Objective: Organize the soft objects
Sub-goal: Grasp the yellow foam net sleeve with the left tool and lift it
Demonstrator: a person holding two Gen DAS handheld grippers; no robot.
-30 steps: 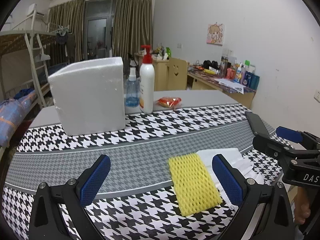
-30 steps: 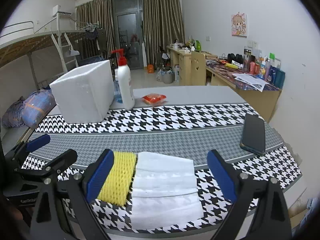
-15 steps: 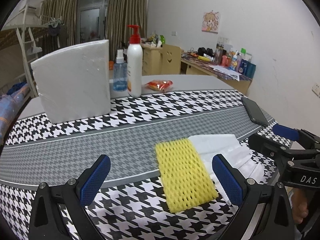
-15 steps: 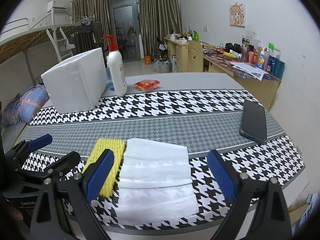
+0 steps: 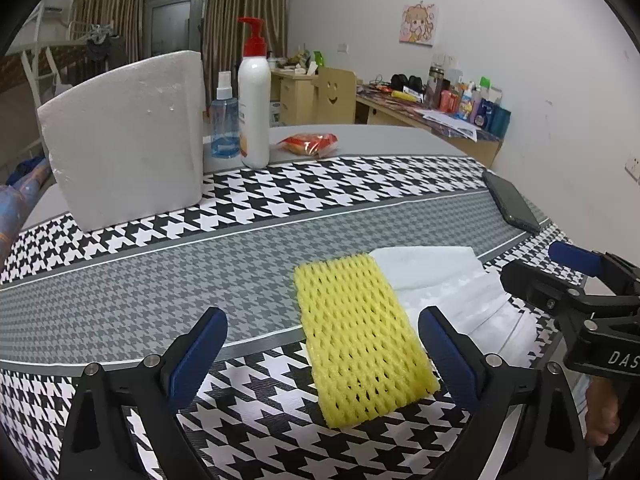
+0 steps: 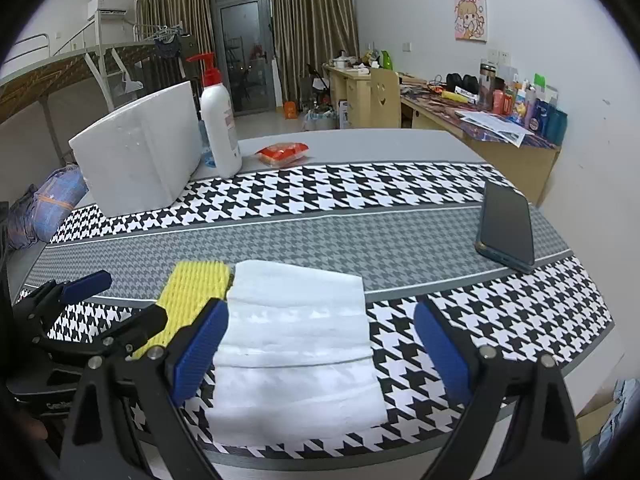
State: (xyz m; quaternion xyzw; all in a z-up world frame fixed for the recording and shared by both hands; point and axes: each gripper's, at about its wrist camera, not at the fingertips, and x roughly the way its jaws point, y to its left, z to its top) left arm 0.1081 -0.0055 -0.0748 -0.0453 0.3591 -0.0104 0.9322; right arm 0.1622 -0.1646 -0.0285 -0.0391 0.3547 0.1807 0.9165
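left gripper [image 5: 322, 354]: jaws wide apart, just been closing a little, nothing pinched; the yellow foam net [image 5: 360, 332] lies flat on the cloth between its blue pads.
right gripper [image 6: 320, 352]: jaws spread, holding nothing, over the white foam sheet [image 6: 296, 344].
foam pieces: side by side, touching, at the near edge of the houndstooth tablecloth [image 6: 360, 236].
background: white foam box [image 5: 124, 136], phone [image 6: 506, 226].

Counts: 1 yellow foam net [image 5: 362, 340], 1 white foam sheet [image 6: 296, 344], 1 styrofoam box [image 5: 124, 136], 2 bottles [image 5: 253, 96], 1 phone [image 6: 506, 226], 1 snack packet [image 5: 308, 144], 2 grippers [image 5: 322, 354].
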